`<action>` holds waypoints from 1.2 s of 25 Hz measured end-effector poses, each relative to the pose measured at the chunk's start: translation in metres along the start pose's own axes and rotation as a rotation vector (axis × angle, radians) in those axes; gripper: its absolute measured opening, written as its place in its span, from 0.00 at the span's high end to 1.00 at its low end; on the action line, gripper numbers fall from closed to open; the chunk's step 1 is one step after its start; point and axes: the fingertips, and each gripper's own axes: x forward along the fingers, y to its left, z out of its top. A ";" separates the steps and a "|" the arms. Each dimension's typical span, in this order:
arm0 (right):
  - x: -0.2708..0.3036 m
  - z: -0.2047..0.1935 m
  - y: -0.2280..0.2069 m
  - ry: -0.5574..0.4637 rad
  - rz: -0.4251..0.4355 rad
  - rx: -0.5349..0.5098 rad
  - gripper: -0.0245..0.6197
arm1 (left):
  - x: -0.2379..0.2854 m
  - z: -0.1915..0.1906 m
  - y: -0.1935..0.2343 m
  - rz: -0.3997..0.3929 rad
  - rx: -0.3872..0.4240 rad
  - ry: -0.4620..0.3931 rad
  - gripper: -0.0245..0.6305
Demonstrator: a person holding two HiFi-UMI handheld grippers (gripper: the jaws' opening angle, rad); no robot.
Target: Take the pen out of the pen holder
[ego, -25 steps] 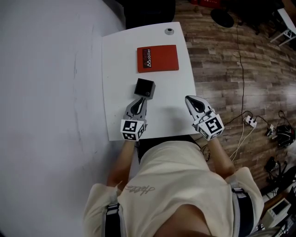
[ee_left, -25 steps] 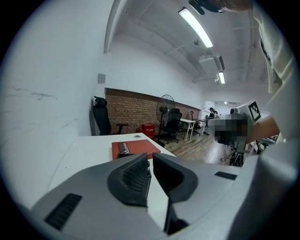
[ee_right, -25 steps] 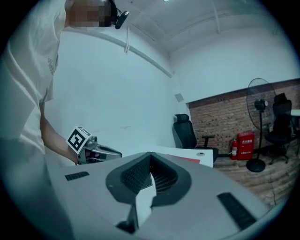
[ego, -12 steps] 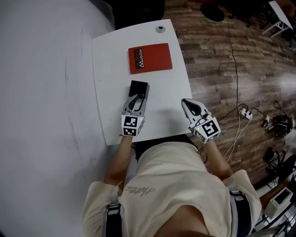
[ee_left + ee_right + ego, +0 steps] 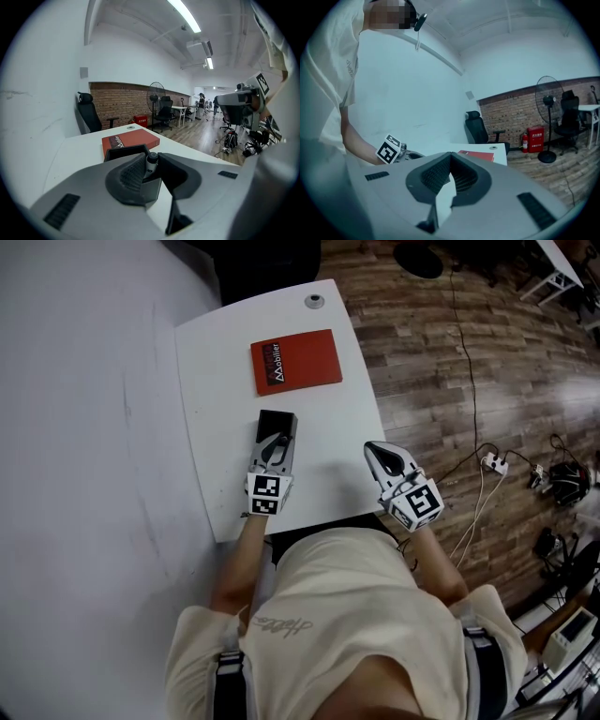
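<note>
A black square pen holder (image 5: pixel 277 418) stands on the white table (image 5: pixel 216 427), just below a red book. My left gripper (image 5: pixel 275 439) reaches over the holder's near side. In the left gripper view the grey-capped top of a pen (image 5: pixel 151 159) sticks up between the pads, with the holder's rim (image 5: pixel 123 151) right behind it. The left gripper (image 5: pixel 152 166) looks shut on the pen. My right gripper (image 5: pixel 378 448) hovers over the table's right front edge, apart from the holder. Its pads (image 5: pixel 450 161) meet with nothing between them.
The red book (image 5: pixel 295 361) lies flat at the table's far part, also visible as the red book (image 5: pixel 129 140) behind the holder. A round grommet (image 5: pixel 314 301) sits at the far edge. A power strip and cables (image 5: pixel 487 462) lie on the wooden floor to the right. A white wall runs along the left.
My left gripper has moved forward from beside the holder to over it, with the pen now between its jaws. The right gripper has stayed at the front right edge.
</note>
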 end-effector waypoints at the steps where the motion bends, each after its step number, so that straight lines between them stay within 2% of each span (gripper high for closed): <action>1: 0.000 0.000 -0.001 0.000 -0.005 0.005 0.95 | 0.000 0.001 0.000 -0.002 -0.001 -0.001 0.82; 11: 0.005 0.006 0.005 -0.014 -0.005 0.010 0.95 | -0.013 0.023 0.006 -0.006 -0.003 -0.048 0.83; 14: 0.006 0.010 0.009 -0.023 0.002 0.002 0.95 | -0.023 0.035 0.006 0.000 -0.008 -0.076 0.83; 20: 0.005 0.017 0.016 -0.043 0.008 -0.017 0.95 | -0.051 0.062 0.014 0.032 -0.068 -0.149 0.83; 30: -0.002 0.032 0.023 -0.074 0.014 -0.052 0.95 | -0.085 0.102 0.017 0.059 -0.053 -0.239 0.83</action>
